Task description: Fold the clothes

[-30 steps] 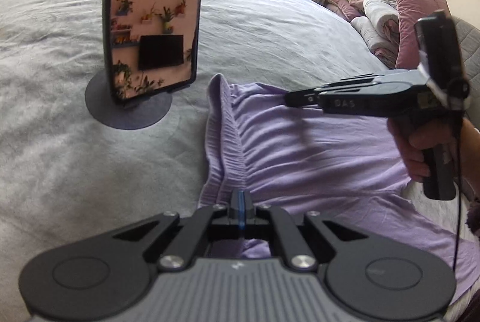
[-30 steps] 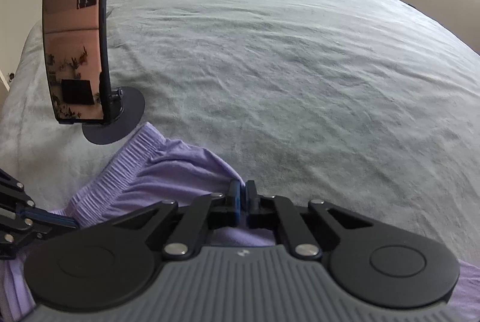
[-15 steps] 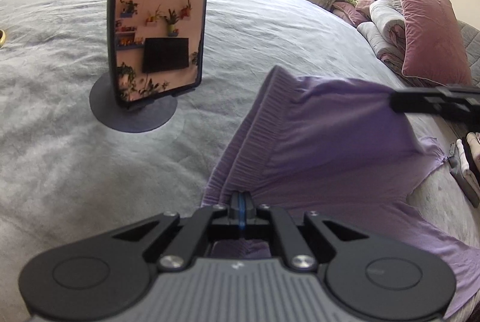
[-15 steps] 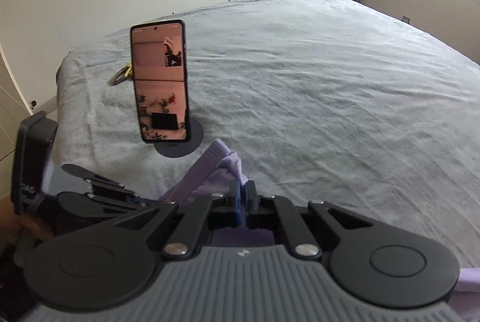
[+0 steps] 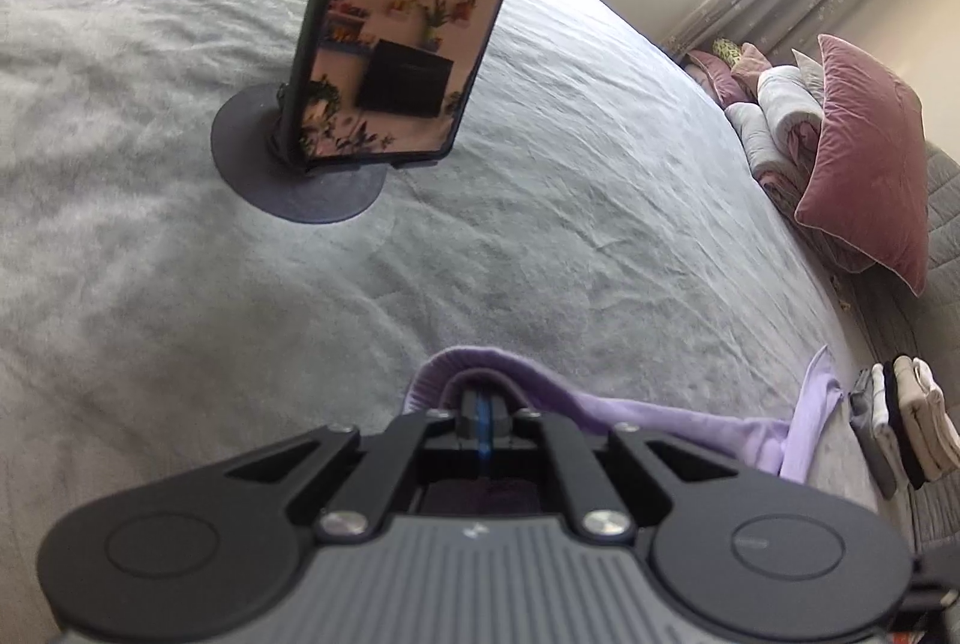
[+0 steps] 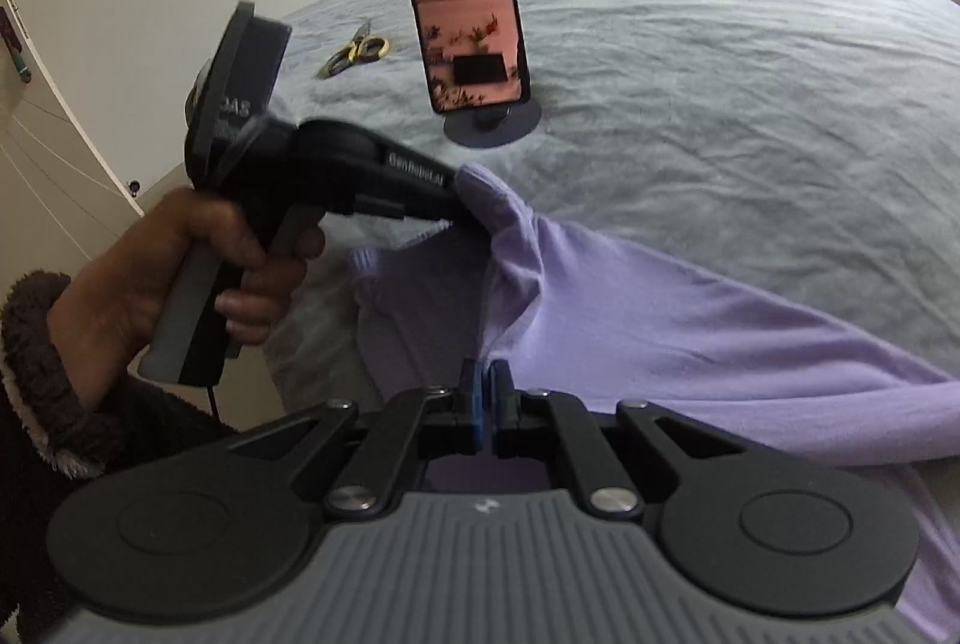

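Together, we are holding a lilac garment (image 6: 630, 320) above a grey bed (image 6: 720, 62), one gripper pinching each end of its bunched edge. Low in the centre of the left wrist frame, our left gripper (image 5: 483, 407) is clamping its fingers tight on a ribbed fold of the cloth, which is arching over the fingertips and trailing off to the lower right of that frame. In the right wrist frame, our right gripper (image 6: 485, 392) is likewise clenched on the fabric at lower centre, with the garment spreading from there toward the right edge. The left gripper (image 6: 462, 218) is also showing in that view at centre left, gripped by our left hand (image 6: 174, 278) in a dark fleecy sleeve, its tips buried in a bunch of the cloth.

Beyond the garment, a phone (image 6: 465, 14) is standing upright on a round dark stand (image 6: 492, 122) on the bed, in the upper middle of both frames. Yellow-handled scissors (image 6: 354, 53) are lying on the bed just left of the phone. At the right edge of the left wrist frame, pink pillows (image 5: 864, 164) are leaning by the curtain, and a small stack of folded clothes (image 5: 900, 422) is sitting lower down.
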